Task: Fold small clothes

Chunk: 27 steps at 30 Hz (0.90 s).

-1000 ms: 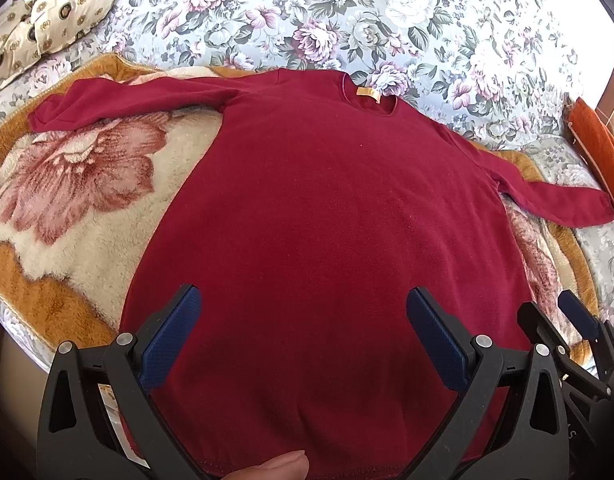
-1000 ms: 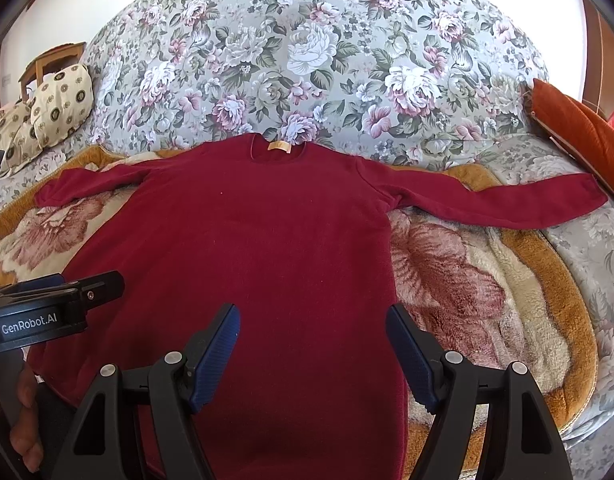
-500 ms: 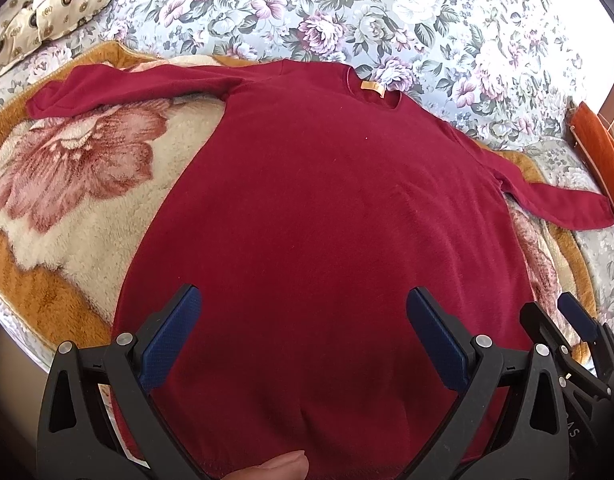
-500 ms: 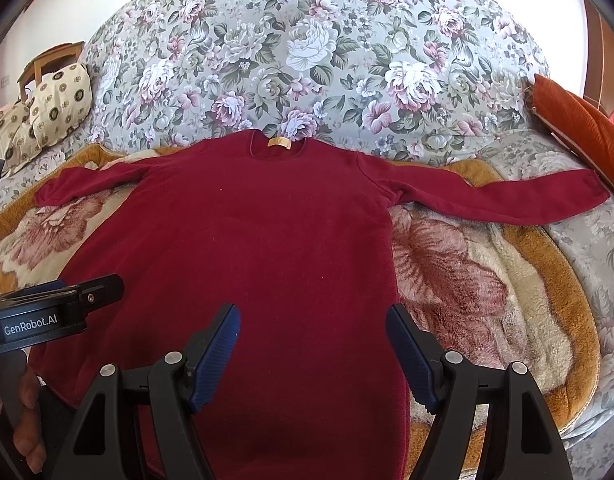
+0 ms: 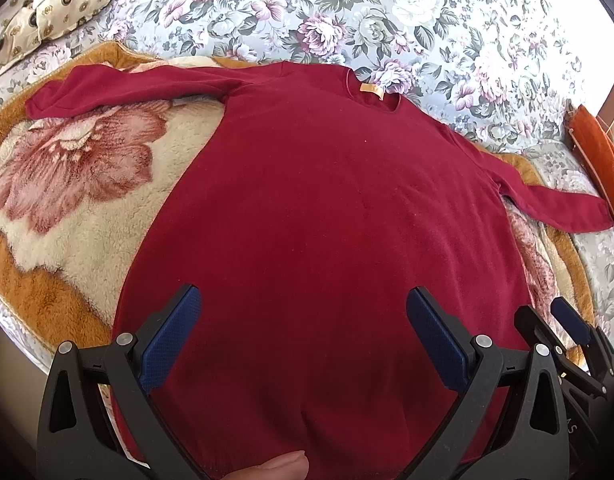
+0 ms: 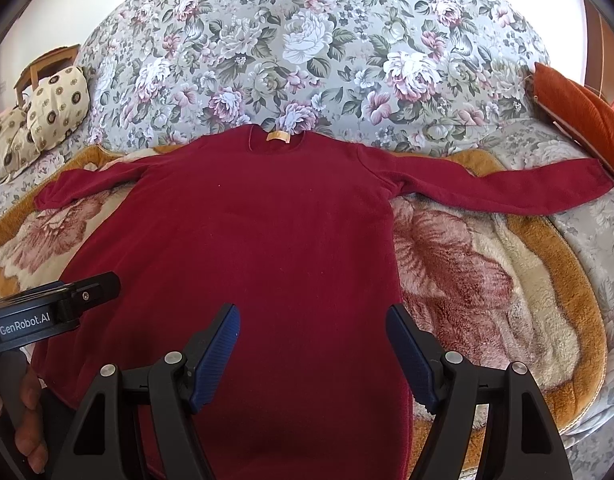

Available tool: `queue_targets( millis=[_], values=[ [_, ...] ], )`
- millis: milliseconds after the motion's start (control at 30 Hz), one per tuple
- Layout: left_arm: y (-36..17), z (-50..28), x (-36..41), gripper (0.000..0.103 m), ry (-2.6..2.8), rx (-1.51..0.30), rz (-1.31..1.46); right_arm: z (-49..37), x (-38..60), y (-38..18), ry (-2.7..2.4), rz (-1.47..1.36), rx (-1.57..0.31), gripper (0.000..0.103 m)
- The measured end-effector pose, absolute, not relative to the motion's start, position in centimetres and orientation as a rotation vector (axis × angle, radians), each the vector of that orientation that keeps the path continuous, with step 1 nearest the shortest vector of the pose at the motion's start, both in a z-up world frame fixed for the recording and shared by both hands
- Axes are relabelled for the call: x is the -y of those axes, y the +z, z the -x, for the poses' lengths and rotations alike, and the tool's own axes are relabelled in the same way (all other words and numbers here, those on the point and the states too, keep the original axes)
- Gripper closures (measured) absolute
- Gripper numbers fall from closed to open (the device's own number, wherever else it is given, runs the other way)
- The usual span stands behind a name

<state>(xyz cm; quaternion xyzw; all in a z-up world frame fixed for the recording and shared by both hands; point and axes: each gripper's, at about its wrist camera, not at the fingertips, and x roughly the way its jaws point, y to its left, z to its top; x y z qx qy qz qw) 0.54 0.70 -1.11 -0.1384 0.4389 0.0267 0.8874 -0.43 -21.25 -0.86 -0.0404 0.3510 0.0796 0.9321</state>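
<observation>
A dark red long-sleeved top (image 5: 331, 208) lies flat on a plush flower-patterned blanket (image 5: 75, 184), neck away from me, both sleeves spread out to the sides. It also shows in the right wrist view (image 6: 267, 240). My left gripper (image 5: 303, 320) is open and empty, hovering over the lower middle of the top. My right gripper (image 6: 313, 340) is open and empty over the lower right part of the top, near its right side edge. The right gripper's fingers (image 5: 567, 320) show at the lower right of the left wrist view.
The blanket (image 6: 507, 288) lies on a bed with a grey floral cover (image 6: 307, 52). Cream patterned pillows (image 6: 47, 108) lie at the far left. An orange cushion (image 6: 579, 104) lies at the far right. The bed's near edge runs at lower left (image 5: 11, 320).
Both grippers have drifted slightly forward and down toward the top. The top has not moved.
</observation>
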Motion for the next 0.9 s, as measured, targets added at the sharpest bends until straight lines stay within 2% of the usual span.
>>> queue_targets(
  millis=[900],
  values=[
    [-1.63, -0.75, -0.92, 0.0, 0.047, -0.923, 0.29, 0.43, 21.27, -1.08, 0.16, 0.085, -0.715, 0.03]
  ],
)
